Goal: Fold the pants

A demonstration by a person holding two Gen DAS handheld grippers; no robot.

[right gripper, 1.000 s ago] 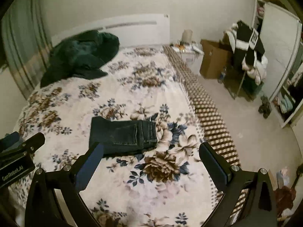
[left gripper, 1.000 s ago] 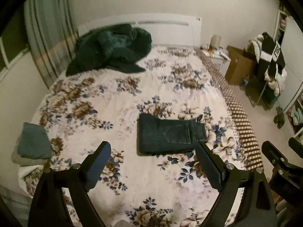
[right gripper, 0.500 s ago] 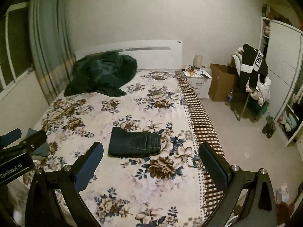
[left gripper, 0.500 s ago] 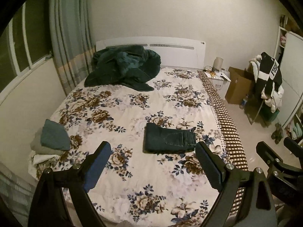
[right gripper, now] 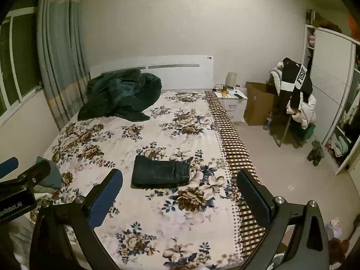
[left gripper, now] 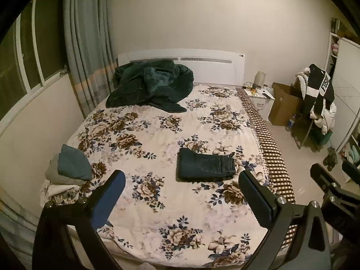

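Already folded into a flat dark rectangle, the pants (left gripper: 205,165) lie on the bed (left gripper: 157,135), on its floral cover toward the side with the checkered border (left gripper: 267,148). In the right wrist view the pants (right gripper: 160,171) lie with the waistband end pointing at that border.

Both tools are held well above and back from the bed, touching nothing. The left tool (left gripper: 181,195) is released, its fingers (left gripper: 256,196) spread wide with bare cover between them. The right tool (right gripper: 178,195) is likewise released and grasps nothing. The left tool also shows at the left edge of the right wrist view (right gripper: 20,180), and part of the right tool shows at the right edge of the left wrist view (left gripper: 333,186).

At the head of the bed a dark green blanket (left gripper: 153,83) is heaped against the white headboard (left gripper: 202,60). A small stack of folded clothes (left gripper: 67,168) sits at the bed's window-side edge, well apart from the pants. Beside the bed stand a nightstand (right gripper: 232,103), a cardboard box (right gripper: 258,103) and a rack hung with clothes (right gripper: 294,90).
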